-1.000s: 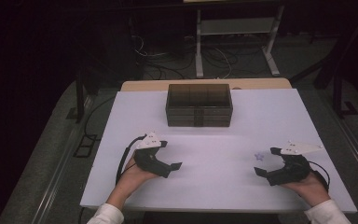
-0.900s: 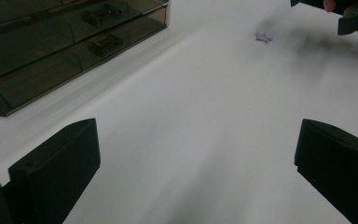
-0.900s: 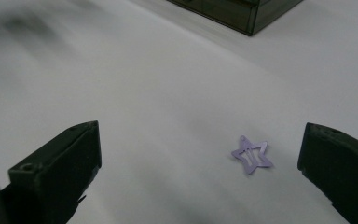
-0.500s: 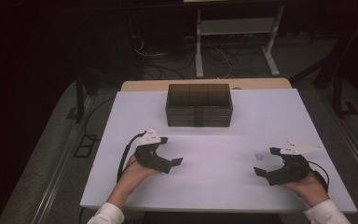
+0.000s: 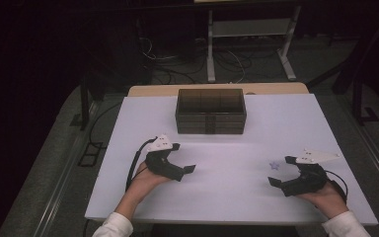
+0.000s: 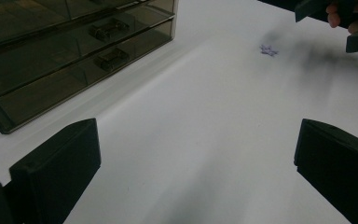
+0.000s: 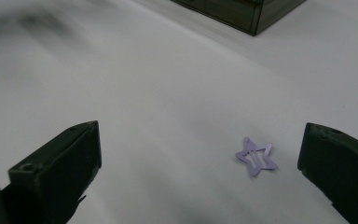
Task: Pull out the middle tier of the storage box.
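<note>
Right gripper [image 7: 200,172], jaws wide apart, hovers beside the small flat purple star-shaped hair clip [image 7: 256,157] lying on the white table [image 7: 168,93]. It looks light, thin and slippery; pinch across two opposite points.

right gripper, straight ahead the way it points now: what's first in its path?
Likely the purple star clip: it lies flat on the white table just ahead of the right gripper, off-centre toward one of the open jaws. Farther on stands the drawer box. Depth is uncertain.
</note>
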`<state>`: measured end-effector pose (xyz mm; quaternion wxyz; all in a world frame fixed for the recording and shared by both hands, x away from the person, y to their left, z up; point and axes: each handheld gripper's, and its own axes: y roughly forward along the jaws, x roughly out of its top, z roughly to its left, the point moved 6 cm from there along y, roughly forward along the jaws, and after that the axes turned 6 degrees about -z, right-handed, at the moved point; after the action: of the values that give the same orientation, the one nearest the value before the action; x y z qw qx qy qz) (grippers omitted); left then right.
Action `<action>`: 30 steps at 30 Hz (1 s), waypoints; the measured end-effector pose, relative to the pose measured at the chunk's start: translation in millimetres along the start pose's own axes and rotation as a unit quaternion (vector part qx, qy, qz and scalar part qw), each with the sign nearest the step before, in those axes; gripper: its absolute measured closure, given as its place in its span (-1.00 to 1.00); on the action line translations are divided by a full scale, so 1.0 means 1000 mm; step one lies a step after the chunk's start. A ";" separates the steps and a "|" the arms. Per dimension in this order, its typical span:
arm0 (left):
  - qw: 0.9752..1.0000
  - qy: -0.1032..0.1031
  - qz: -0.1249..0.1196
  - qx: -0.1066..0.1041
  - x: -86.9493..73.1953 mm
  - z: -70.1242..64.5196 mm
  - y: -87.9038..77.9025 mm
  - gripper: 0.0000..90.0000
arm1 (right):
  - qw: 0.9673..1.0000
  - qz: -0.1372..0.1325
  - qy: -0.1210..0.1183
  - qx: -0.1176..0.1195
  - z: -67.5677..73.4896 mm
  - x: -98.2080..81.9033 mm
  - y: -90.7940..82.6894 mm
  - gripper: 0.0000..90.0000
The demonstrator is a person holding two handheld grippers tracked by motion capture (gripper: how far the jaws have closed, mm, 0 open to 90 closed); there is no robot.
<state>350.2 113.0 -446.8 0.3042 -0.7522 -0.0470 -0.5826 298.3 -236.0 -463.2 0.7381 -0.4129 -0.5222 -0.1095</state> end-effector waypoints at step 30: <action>1.000 0.003 -0.018 -0.002 0.012 0.006 0.024 -1.00 | 1.000 -0.002 0.002 -0.002 -0.001 -0.001 -0.001 -1.00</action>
<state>369.1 92.8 -446.6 0.2924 -0.7499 -0.0581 -0.5906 298.2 -237.4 -463.5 0.7384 -0.4133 -0.5208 -0.1128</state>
